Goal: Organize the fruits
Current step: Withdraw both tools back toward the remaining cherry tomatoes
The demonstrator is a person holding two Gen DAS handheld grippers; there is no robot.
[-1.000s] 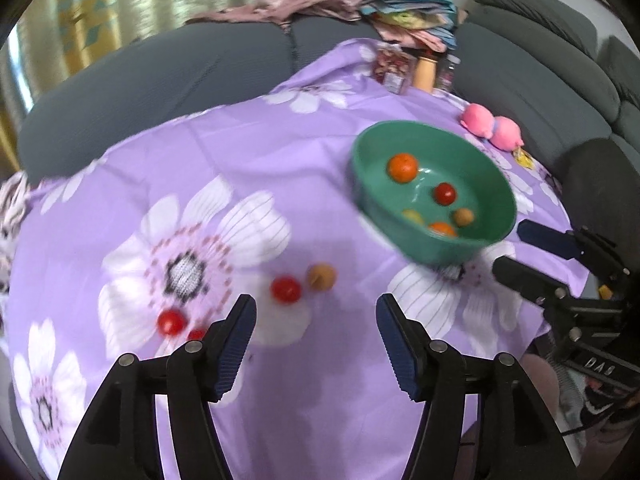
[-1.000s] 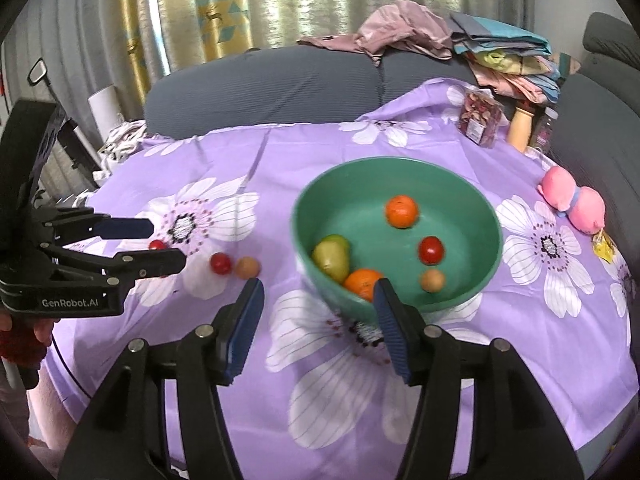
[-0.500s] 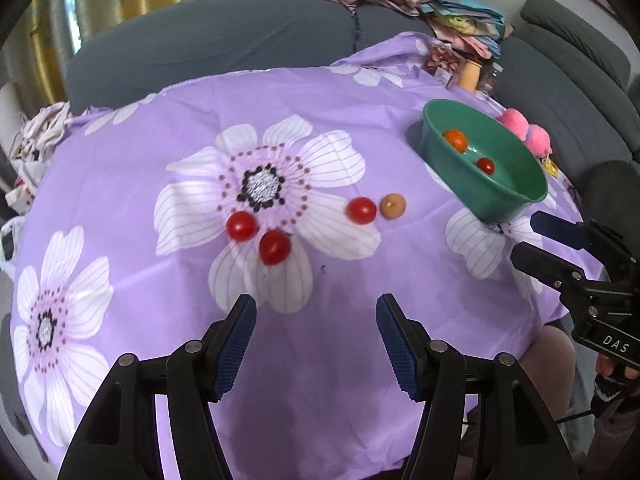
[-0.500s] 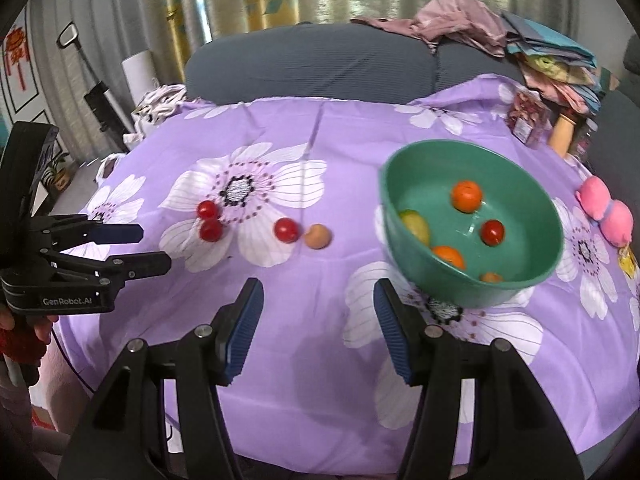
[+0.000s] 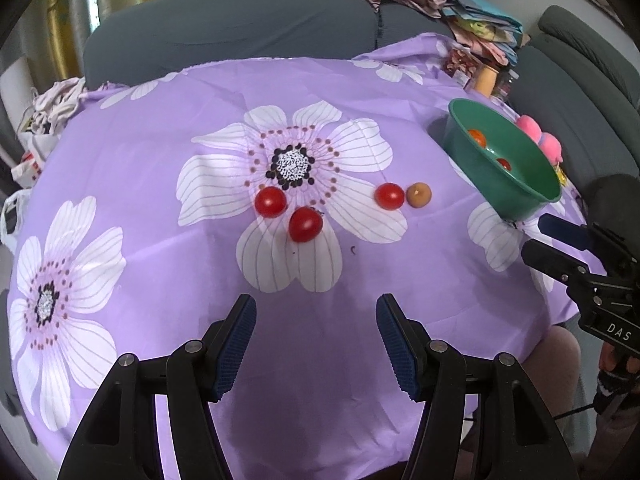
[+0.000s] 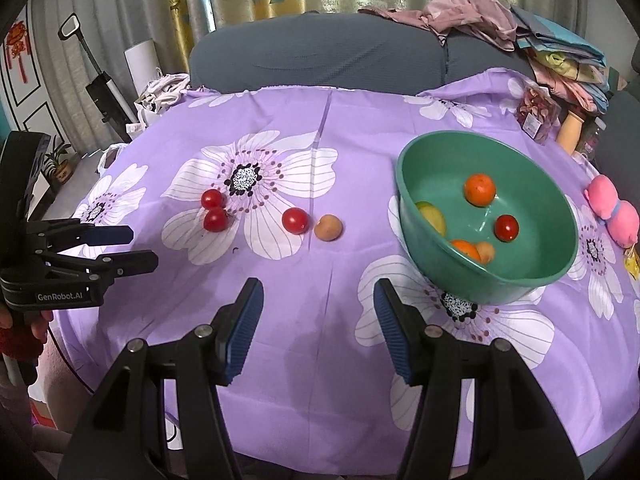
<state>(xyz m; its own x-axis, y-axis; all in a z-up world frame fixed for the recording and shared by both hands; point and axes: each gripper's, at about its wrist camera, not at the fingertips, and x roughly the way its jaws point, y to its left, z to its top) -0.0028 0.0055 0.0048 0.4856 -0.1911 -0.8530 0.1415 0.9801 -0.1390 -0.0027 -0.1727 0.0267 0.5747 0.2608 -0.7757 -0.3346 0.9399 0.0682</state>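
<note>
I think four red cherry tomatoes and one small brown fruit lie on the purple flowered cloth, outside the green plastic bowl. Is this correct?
Not quite: only three red cherry tomatoes lie on the purple flowered cloth, beside the one small brown fruit, outside the green plastic bowl. The right wrist view shows it; a fourth tomato is inside the bowl.

On the desk we see a bowl to the right, with several fruits inside it. To its left four fruits lie on the cloth in a loose row: a small round fruit nearest the bowl, a tomato just beside it, then, well apart, two more tomatoes touching each other. A sofa stands behind the desk, with clothes piled on its back. A plush toy lies right of the bowl.
</note>
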